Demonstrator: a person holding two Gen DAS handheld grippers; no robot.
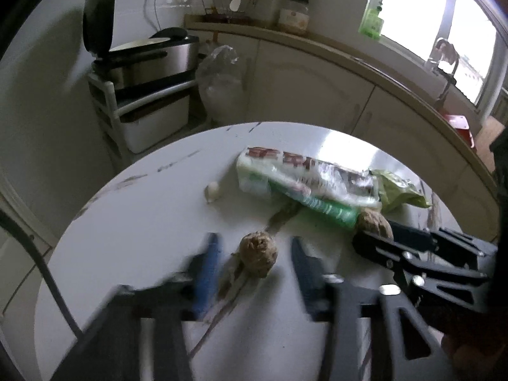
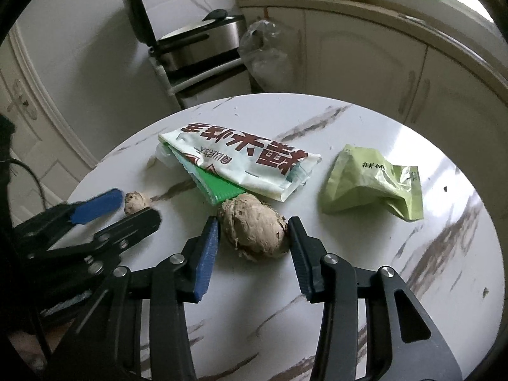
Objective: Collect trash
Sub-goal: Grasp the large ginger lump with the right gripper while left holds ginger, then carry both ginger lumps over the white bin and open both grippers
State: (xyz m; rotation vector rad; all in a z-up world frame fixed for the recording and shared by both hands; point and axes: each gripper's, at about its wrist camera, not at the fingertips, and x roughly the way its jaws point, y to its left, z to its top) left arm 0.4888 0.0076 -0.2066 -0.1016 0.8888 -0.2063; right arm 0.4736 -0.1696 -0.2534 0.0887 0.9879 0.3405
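On the round white marble table (image 2: pixel 397 285) lie two brown crumpled wads. The larger wad (image 2: pixel 254 231) sits between the fingertips of my right gripper (image 2: pixel 254 241), whose pads touch it on both sides. The same wad (image 1: pixel 374 222) shows at the right gripper (image 1: pixel 376 233) in the left wrist view. The smaller wad (image 1: pixel 257 255) lies between the blurred pads of my left gripper (image 1: pixel 255 254), with a gap on each side. Beyond them are a white snack wrapper with red characters (image 2: pixel 241 158), a crumpled green wrapper (image 2: pixel 371 184) and a small white scrap (image 1: pixel 212 190).
Behind the table an open rice cooker (image 2: pixel 203 41) stands on a white rack, with a clear plastic bag (image 2: pixel 266 54) beside it. Cream cabinets (image 2: pixel 365 63) under a counter curve along the back and right. A door (image 2: pixel 22 104) is at the left.
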